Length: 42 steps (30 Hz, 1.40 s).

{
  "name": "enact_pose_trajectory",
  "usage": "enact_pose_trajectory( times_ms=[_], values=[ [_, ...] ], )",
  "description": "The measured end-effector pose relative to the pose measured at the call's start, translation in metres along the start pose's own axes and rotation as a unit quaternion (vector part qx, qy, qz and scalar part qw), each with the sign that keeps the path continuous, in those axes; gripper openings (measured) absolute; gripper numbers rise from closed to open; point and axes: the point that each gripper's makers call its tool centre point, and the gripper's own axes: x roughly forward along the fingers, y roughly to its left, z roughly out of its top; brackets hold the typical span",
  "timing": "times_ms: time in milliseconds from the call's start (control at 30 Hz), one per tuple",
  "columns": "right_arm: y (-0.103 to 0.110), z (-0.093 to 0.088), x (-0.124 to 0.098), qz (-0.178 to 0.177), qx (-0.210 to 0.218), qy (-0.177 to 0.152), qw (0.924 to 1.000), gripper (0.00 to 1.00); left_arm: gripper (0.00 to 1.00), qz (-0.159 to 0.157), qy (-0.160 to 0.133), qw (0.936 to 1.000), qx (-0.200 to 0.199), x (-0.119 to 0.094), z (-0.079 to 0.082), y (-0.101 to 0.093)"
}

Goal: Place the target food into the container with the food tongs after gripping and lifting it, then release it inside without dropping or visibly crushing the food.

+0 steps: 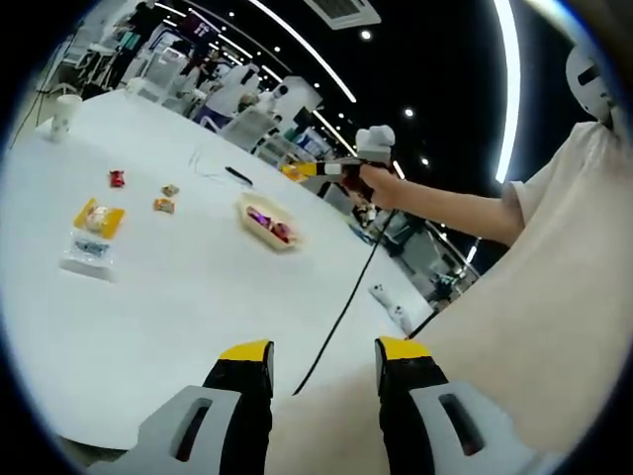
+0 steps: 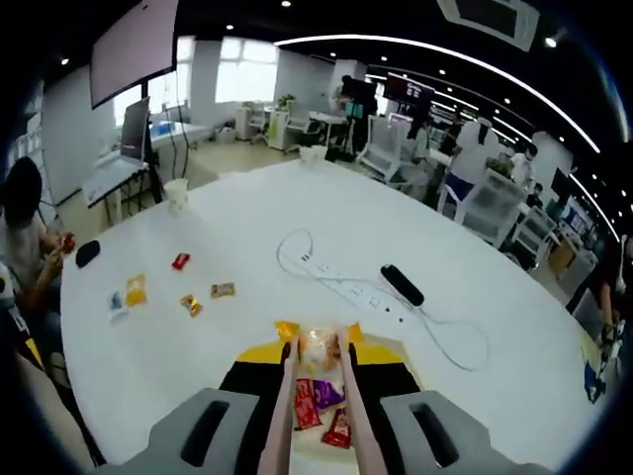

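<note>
My right tongs (image 2: 318, 348) are clamped on a pale snack (image 2: 318, 346), held just above the tray (image 2: 388, 354) — red and purple packets (image 2: 319, 404) lie inside. My left tongs (image 1: 322, 354) stand apart over the desk (image 1: 148, 317). Loose snacks (image 2: 191, 304) sit at ten o'clock — a power strip (image 2: 356, 288) at one.

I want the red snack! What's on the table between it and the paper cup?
Nothing: in the right gripper view, bare white table separates the white paper cup from the small red snack packet.
</note>
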Motion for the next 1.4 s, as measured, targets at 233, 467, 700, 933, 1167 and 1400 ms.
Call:
enact_pose_trajectory(
  times_ms=[233, 467, 700, 933, 1167, 1400],
  values=[
    [-0.016, 0.004, -0.007, -0.013, 0.028, -0.012, 0.9995, 0.22, 0.40, -0.001, 0.003, 1.0000, 0.005, 0.001, 0.000, -0.001],
    [-0.027, 0.002, -0.014, -0.022, 0.029, -0.015, 0.9992, 0.22, 0.40, 0.001, 0.000, 1.0000, 0.010, 0.002, 0.003, -0.004],
    [-0.035, 0.001, -0.019, -0.025, 0.031, -0.015, 0.9991, 0.22, 0.40, 0.001, 0.000, 0.9999, 0.011, 0.003, 0.002, -0.006],
    [-0.053, 0.004, -0.016, -0.029, 0.061, -0.026, 0.9974, 0.23, 0.40, -0.004, 0.004, 0.9998, 0.018, 0.007, 0.003, -0.010],
    [-0.051, 0.003, -0.021, -0.031, 0.060, -0.023, 0.9974, 0.23, 0.40, -0.004, 0.003, 0.9998, 0.018, 0.008, 0.002, -0.010],
    [-0.049, 0.002, -0.024, -0.034, 0.060, -0.021, 0.9974, 0.23, 0.40, -0.004, 0.003, 0.9999, 0.016, 0.008, 0.000, -0.010]
  ],
)
